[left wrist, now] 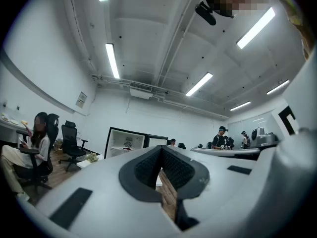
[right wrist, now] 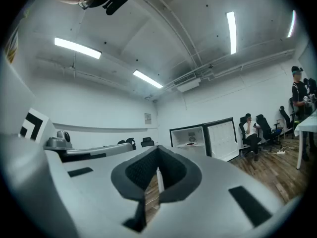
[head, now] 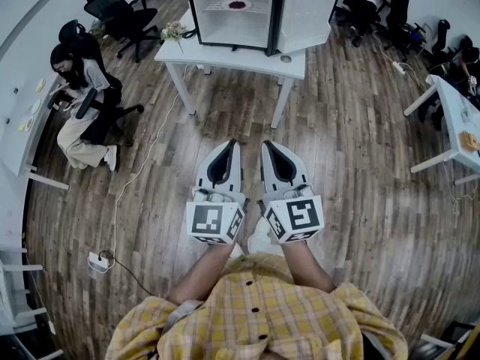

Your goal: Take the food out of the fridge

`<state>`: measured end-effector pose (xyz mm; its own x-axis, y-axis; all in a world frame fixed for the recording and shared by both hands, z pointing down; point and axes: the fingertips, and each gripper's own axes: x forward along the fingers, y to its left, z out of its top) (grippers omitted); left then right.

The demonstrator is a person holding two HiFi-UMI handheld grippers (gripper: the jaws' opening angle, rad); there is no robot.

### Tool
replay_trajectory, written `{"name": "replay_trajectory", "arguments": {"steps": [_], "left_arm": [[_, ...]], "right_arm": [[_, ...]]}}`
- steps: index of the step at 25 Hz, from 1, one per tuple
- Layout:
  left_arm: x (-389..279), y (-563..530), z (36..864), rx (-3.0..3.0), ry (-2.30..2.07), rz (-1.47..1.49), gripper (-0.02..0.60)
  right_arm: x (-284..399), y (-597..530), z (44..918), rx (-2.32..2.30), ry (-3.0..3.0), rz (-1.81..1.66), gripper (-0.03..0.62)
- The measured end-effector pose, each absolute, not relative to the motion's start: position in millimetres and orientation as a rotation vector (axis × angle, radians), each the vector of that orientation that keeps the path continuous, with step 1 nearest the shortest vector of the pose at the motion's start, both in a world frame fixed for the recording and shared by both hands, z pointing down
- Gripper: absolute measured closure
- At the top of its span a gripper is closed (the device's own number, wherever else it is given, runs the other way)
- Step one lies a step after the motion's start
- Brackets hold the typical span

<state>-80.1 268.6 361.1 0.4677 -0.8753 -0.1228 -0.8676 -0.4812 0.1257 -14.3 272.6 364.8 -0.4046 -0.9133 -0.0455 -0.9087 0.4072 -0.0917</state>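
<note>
A person in a yellow checked shirt stands on a wooden floor, well away from a small fridge (head: 196, 21) at the far end of the scene. The fridge sits on a white tabletop (head: 247, 57), and its door (head: 307, 17) is swung open to the right. On the upper shelf inside lies the food (head: 238, 5), a small dark red heap on a pale plate (head: 225, 6) (too small to say what it is). The left gripper (head: 227, 150) and right gripper (head: 270, 150) are held side by side near the person's body. Both are clenched on nothing, with their tips pointing towards the fridge. The food is probably light and loose, and the plate stiff, smooth and breakable — best gripped by its near rim and kept level. Other people sit at desks to the left and far right.
</note>
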Motion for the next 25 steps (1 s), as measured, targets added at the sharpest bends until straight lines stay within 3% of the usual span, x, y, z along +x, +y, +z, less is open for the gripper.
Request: {"name": "replay_trajectory", "arguments": {"steps": [25], "left_arm": [[-5.1, 179.0, 388.4, 2.608, -1.619, -0.160, 0.574]], "right_arm": [[50.5, 176.7, 392.8, -1.536, 2.665, -0.129, 0.588]]}}
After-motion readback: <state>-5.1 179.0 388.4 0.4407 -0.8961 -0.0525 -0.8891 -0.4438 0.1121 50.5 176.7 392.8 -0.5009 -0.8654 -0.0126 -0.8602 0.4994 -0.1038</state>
